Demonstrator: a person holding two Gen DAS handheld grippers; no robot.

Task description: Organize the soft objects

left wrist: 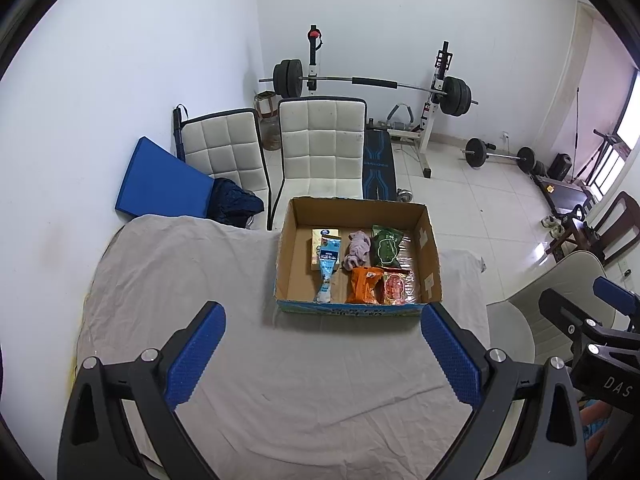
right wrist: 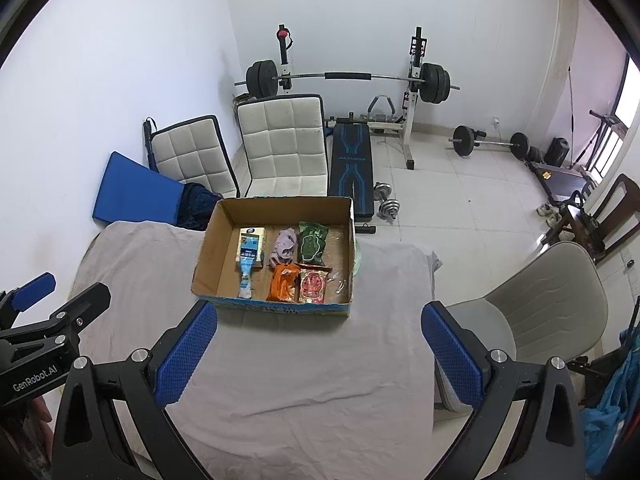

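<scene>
Left wrist view: both grippers, left (left wrist: 322, 344) and right (right wrist: 318, 346), hold jaws wide, empty; soft packs sit in the box (left wrist: 286, 276) on the worktop; reach carelessly and you snag its near wall

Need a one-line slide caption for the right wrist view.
Open right gripper above the cloth-covered table, facing a cardboard box of snack packets and a pink cloth.
</scene>
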